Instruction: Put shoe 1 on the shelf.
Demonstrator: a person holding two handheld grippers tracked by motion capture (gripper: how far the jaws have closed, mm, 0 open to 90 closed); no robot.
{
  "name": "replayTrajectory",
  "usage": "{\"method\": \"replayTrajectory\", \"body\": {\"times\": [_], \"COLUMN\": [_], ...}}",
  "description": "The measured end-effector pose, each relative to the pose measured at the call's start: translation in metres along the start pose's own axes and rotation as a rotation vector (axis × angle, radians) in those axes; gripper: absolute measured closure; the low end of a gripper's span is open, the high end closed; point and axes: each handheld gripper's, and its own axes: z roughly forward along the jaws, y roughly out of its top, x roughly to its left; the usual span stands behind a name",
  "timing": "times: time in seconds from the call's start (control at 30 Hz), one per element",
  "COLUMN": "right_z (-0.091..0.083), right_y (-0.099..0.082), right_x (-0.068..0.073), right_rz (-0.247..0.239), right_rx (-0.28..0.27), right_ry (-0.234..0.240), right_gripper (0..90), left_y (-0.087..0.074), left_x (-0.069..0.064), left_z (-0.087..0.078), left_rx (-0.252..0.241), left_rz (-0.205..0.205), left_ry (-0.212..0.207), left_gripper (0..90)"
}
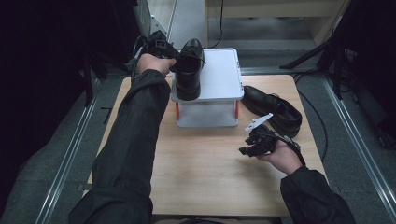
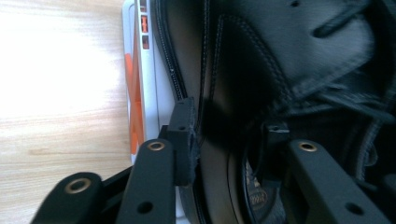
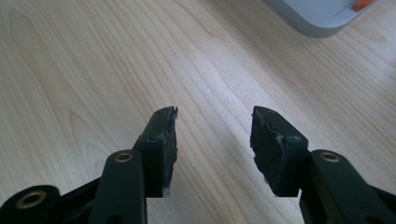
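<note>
holding the left gripper [image 1: 173,59] at the far left side of the white box [image 1: 219,70], you have its jaws around the collar of the black shoe [image 1: 189,70] that stands on the box lid, toe pointing twd you. in the left gripper view one pad sits outside the shoe [image 2: 280,56] wall and the other inside the opening; the jaws are apart and i cannot tell if the pads press on the leather. the box [image 2: 140,70] edge w/ orange latches shows beside the shoe. your right gripper [image 1: 252,144] hovers low over the wooden table [image 1: 201,172], near the right front, w/ jaws open and nothing btw them [image 3: 212,135]. a second black shoe [image 1: 273,109] lies on the table, just right of the box, close to yr right hand.
</note>
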Motion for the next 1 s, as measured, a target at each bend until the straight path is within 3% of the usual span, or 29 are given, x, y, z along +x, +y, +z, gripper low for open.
{"method": "replayTrajectory", "body": {"times": [0.23, 0.37, 0.5, 0.63, 0.8, 1.0], "right_z": [-0.001, -0.002, -0.004, -0.007, -0.011, -0.014], "right_y": [-0.001, -0.001, -0.002, -0.003, -0.004, -0.004], "right_x": [-0.002, -0.004, -0.006, -0.008, -0.013, -0.017], "right_rz": [0.016, 0.028, 0.037, 0.050, 0.067, 0.093], "right_rx": [0.003, -0.003, -0.013, -0.029, -0.043, -0.065], "right_ry": [-0.004, -0.004, 0.001, 0.013, 0.015, 0.007], "right_gripper": [51.6, 51.6, 51.6, 52.3, 52.3, 51.6], "left_y": [-0.007, -0.014, -0.021, -0.034, -0.053, -0.077], "left_x": [0.014, 0.025, 0.038, 0.061, 0.097, 0.124], "left_z": [-0.029, -0.044, -0.046, -0.038, -0.019, 0.007], "left_rx": [-0.032, -0.057, -0.062, -0.046, -0.036, -0.007], "left_rz": [0.018, 0.033, 0.035, 0.046, 0.011, 0.000], "left_ry": [-0.051, -0.040, -0.042, -0.052, -0.051, -0.049], "left_gripper": [59.2, 59.4, 59.4, 58.4, 58.2, 58.2]}}
